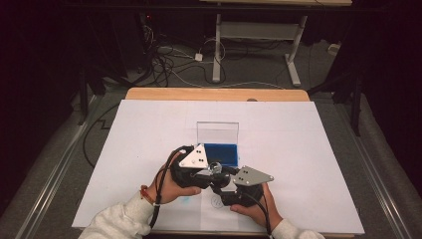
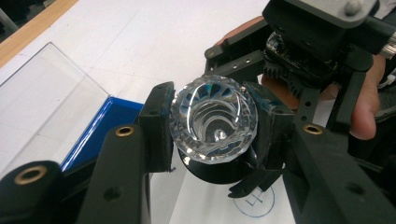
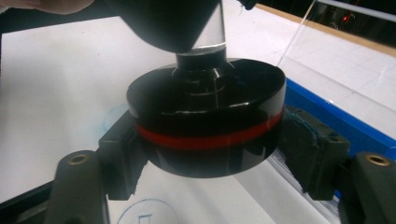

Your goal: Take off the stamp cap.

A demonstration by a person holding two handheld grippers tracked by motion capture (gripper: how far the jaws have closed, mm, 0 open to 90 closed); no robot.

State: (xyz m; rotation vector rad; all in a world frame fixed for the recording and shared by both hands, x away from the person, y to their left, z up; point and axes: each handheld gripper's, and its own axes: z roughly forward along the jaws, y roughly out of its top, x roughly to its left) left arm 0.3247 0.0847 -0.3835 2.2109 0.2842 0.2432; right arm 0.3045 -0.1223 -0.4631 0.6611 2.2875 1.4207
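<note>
**Two grippers on one glass piece**

Two grippers meet near the front middle of the table (image 1: 149,94), which I see covered by a white sheet (image 1: 278,149). Behind them on the sheet sits a blue tray (image 1: 225,153) with a clear lid (image 1: 217,132) standing up at its far edge.

My left gripper (image 1: 195,167) is clamped shut on the clear faceted cup (image 2: 214,120); in the left gripper view both pads press its sides and I look straight down into its ribbed bowl. The cup is held off the sheet, just in front of the tray.

Under the cup is a black round base (image 3: 208,116) with a red band around its side, joined to the cup by a short neck. My right gripper (image 1: 234,191) comes at it from the near side. In the right gripper view the base sits between its two jaws; the left pad looks to be against the base, but on the right I cannot tell whether the pad touches.

On the sheet below the base is a small drawn circle (image 2: 254,200) with a mark inside.
</note>
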